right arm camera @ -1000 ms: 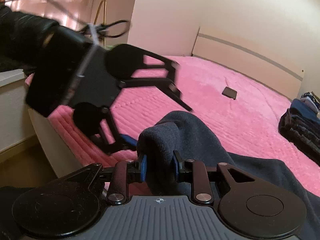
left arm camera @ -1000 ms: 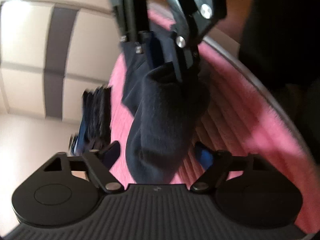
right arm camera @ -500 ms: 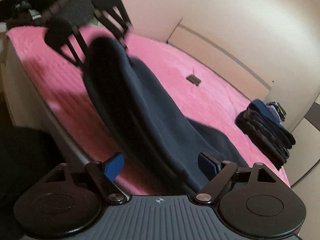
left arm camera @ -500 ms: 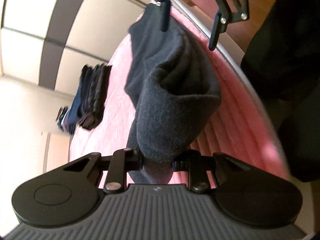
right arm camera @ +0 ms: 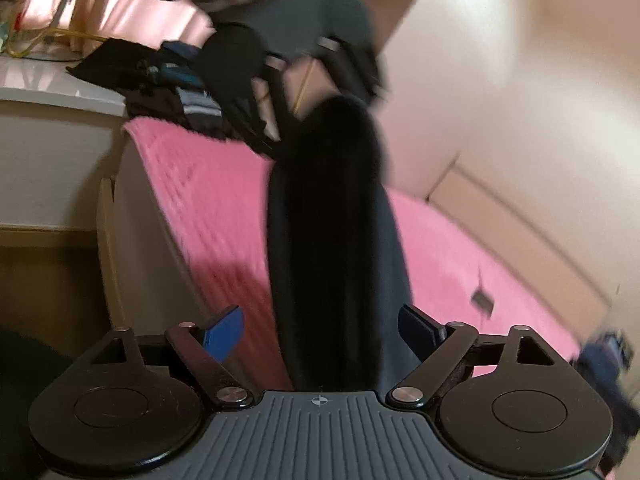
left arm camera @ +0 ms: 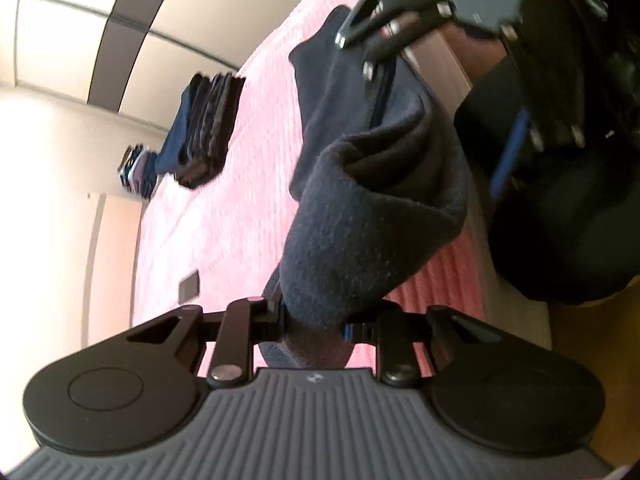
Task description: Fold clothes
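A dark navy fleece garment (left arm camera: pixel 376 216) hangs bunched above the pink bed (left arm camera: pixel 224 216). My left gripper (left arm camera: pixel 316 320) is shut on one end of it. In the right wrist view the garment (right arm camera: pixel 332 260) falls as a long dark strip from the left gripper (right arm camera: pixel 320 96) at the top, passing between the spread blue pads (right arm camera: pixel 222 332) of my right gripper (right arm camera: pixel 320 328), which is open. I cannot tell whether those pads touch the cloth. The garment's lower end is hidden behind the gripper body.
A stack of folded dark clothes (left arm camera: pixel 204 128) lies on the far side of the bed, and a small dark flat object (left arm camera: pixel 189 286) lies on the cover. A loose pile of clothes (right arm camera: pixel 160 84) sits on a white surface beside the bed. A person in dark clothing (left arm camera: pixel 560 208) stands close at the bed's edge.
One second ago the right gripper was shut on the garment and the left was open. The left closed on it, the right opened, and the garment now hangs stretched from the left.
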Action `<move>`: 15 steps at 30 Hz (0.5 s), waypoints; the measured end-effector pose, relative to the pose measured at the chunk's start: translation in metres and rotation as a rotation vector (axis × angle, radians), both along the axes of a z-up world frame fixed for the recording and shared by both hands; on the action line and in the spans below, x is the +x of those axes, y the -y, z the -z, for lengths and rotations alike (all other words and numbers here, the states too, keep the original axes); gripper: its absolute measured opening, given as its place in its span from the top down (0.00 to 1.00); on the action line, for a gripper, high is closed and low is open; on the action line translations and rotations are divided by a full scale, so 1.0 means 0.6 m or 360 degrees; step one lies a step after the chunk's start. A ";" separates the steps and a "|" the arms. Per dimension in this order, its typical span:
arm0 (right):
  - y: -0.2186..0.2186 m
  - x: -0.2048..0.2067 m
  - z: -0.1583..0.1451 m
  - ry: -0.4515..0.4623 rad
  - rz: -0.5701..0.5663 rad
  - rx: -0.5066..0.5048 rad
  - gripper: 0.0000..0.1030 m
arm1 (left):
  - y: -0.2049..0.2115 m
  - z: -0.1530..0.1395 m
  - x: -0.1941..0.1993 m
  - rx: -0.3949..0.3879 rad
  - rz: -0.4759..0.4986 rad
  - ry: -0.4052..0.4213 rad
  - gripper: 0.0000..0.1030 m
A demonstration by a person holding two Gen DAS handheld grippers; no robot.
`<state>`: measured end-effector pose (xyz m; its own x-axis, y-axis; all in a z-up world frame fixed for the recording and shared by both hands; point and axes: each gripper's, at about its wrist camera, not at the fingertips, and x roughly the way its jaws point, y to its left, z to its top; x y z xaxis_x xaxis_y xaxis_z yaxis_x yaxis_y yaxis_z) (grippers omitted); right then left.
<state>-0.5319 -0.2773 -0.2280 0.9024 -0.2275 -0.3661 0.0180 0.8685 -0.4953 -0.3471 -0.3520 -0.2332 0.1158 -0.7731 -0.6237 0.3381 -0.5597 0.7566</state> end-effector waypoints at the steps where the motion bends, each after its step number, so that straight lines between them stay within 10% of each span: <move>1: -0.003 0.006 -0.005 0.0028 0.0023 -0.0012 0.16 | 0.007 -0.009 -0.008 0.0001 0.0022 0.0014 0.80; 3: 0.007 0.017 -0.008 0.0084 0.0107 -0.0021 0.26 | 0.017 -0.025 -0.024 -0.0003 0.0056 0.0021 0.79; 5: 0.025 0.015 -0.011 0.0127 0.0205 0.0010 0.80 | 0.035 -0.035 -0.040 -0.0009 0.0073 0.0043 0.77; 9: 0.084 -0.018 -0.036 0.0259 0.0374 0.0223 0.82 | 0.071 -0.047 -0.061 -0.0112 0.0054 0.0021 0.70; 15: 0.247 -0.146 -0.074 0.0610 0.0697 0.0836 0.82 | 0.101 -0.114 -0.059 -0.0500 -0.0075 -0.0395 0.58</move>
<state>-0.6195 -0.4258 -0.1836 0.8555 -0.4751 -0.2057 0.4998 0.8616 0.0886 -0.3828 -0.4127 -0.1646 0.0314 -0.9279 -0.3714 0.5520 -0.2937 0.7804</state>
